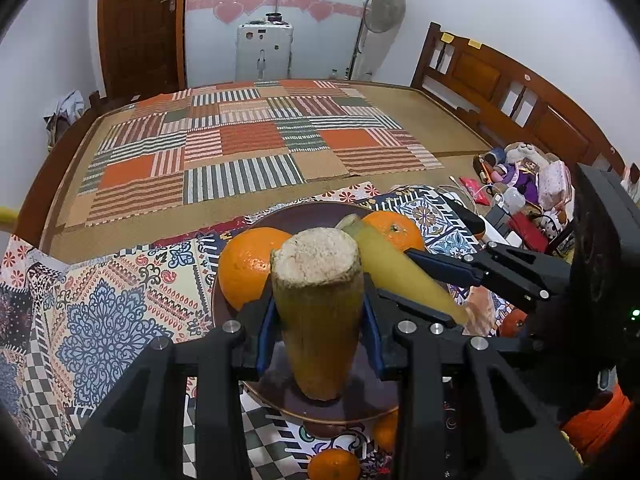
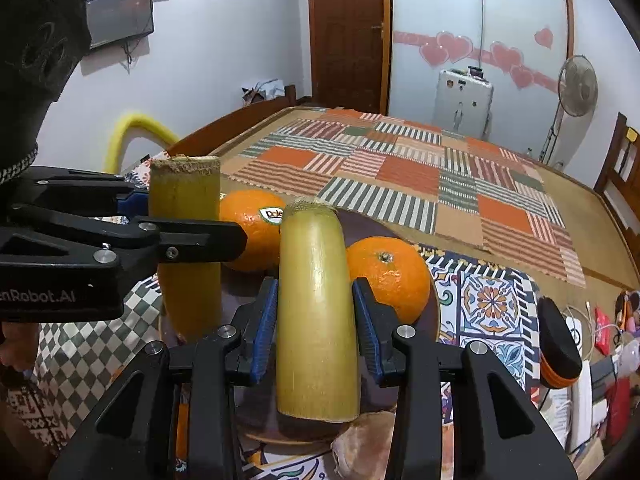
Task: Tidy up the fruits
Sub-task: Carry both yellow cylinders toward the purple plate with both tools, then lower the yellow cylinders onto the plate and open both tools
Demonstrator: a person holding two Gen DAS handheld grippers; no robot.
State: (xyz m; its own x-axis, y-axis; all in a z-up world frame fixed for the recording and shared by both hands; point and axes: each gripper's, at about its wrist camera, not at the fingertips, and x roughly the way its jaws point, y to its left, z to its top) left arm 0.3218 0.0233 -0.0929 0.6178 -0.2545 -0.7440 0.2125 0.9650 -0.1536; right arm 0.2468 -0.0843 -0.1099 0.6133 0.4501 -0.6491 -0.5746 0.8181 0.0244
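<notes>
Crowding on the plate (image 1: pixel 224 312) is the risk: two oranges (image 1: pixel 250 266) already sit there, so either cane stick (image 1: pixel 318 312), each clamped in its left gripper (image 1: pixel 318 320) or right gripper (image 2: pixel 316 320), might topple or roll off once released.

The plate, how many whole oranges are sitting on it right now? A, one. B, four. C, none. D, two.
D: on the dark plate lie two oranges, the stickered orange at the back and the plain orange beside the sugarcane piece held in the right hand-held gripper.
</notes>
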